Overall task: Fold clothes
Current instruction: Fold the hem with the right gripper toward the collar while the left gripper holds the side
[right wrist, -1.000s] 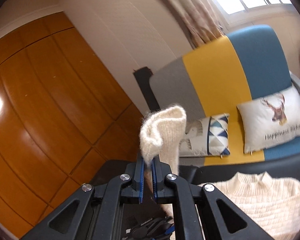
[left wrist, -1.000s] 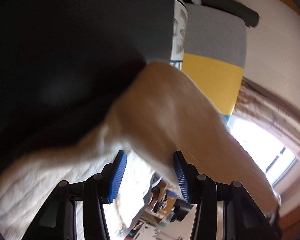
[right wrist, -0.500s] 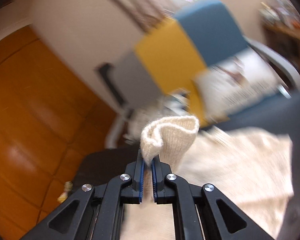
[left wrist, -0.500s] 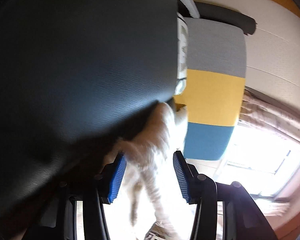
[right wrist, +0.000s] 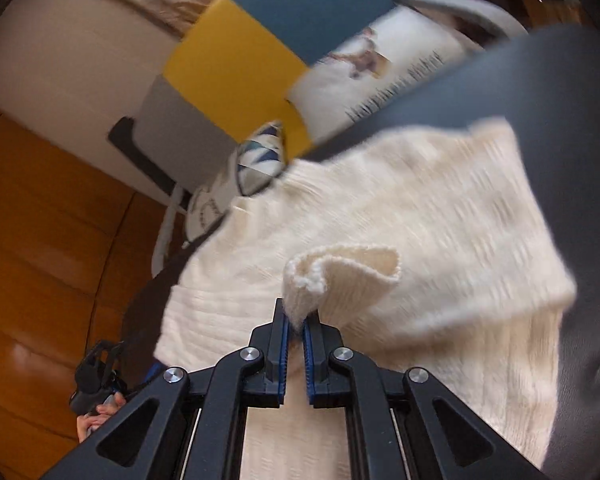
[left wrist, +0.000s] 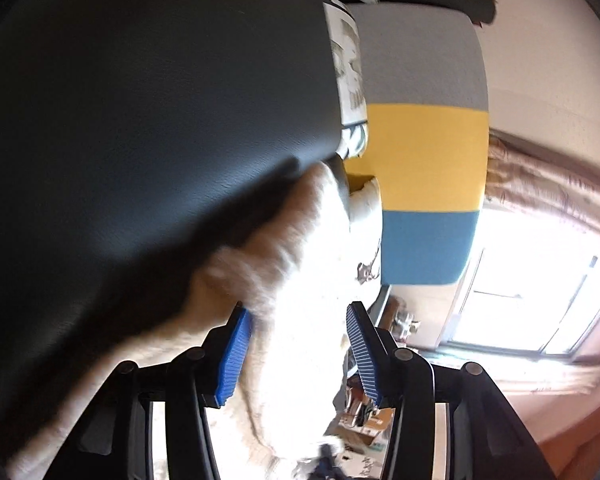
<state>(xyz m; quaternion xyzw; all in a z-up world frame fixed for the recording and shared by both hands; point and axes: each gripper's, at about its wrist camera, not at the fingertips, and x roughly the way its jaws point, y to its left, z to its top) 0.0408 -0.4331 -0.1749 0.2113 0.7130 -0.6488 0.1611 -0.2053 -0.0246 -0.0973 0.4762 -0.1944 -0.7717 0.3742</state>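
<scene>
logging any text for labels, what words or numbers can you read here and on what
White cushion with the animal print: a line of dark script runs along its lower edge, too motion-blurred to read.
Same cushion in the left wrist view: dark print shows, too blurred to read.
Cream sweater, both tools: no text visible.

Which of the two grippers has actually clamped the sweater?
The right gripper: its jaws are shut on a sweater cuff. The left gripper is open.
</scene>
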